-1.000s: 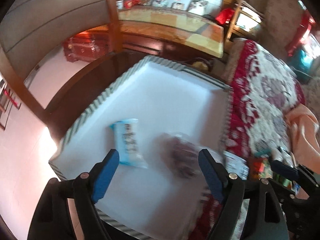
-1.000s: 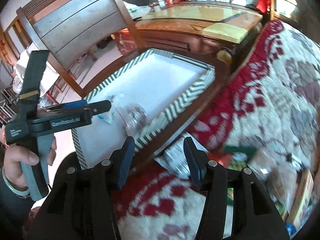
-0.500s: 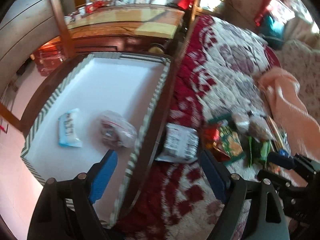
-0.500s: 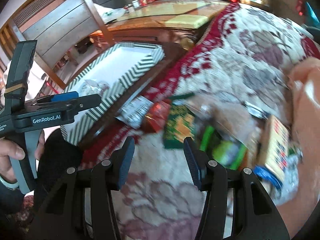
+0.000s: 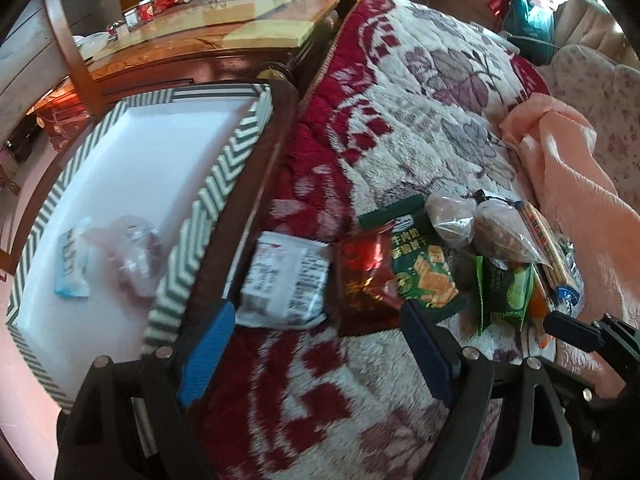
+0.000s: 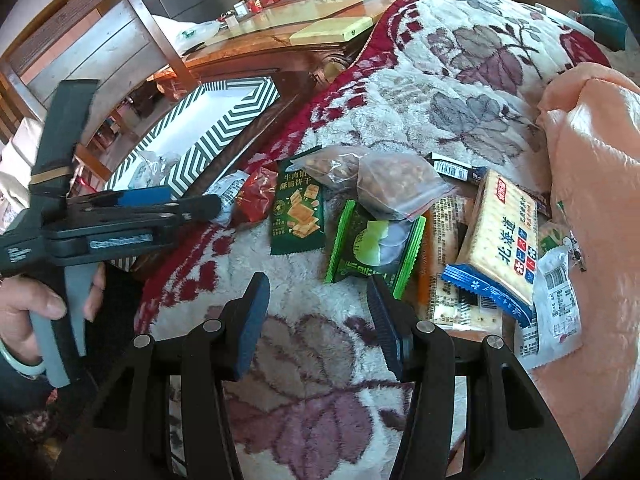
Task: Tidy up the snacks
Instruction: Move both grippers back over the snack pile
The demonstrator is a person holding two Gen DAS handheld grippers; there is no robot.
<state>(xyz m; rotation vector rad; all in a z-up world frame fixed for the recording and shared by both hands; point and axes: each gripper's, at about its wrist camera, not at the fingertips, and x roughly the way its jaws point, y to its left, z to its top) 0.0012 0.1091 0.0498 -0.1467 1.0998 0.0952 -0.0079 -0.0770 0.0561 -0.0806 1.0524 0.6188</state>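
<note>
A striped box (image 5: 208, 208) with a white floor holds a pale blue packet (image 5: 70, 260) and a clear bag (image 5: 132, 254). On the blanket beside it lie a white packet (image 5: 286, 280), a red packet (image 5: 366, 268), a dark green cracker packet (image 5: 424, 264), a bright green packet (image 6: 374, 244), nut bags (image 6: 392, 184) and a blue cracker pack (image 6: 504, 236). My left gripper (image 5: 316, 332) is open and empty just before the white and red packets. My right gripper (image 6: 318, 316) is open and empty just before the bright green packet.
The box sits on a dark wooden chair (image 5: 256, 184) beside the patterned blanket (image 5: 420, 120). A peach cloth (image 6: 592, 152) lies at the right. A wooden table (image 5: 224, 36) stands behind. The left gripper also shows in the right wrist view (image 6: 168, 206).
Both grippers have swung right, away from the box and over the blanket toward the snack pile. The clear bag now lies in the box. Both stay open.
</note>
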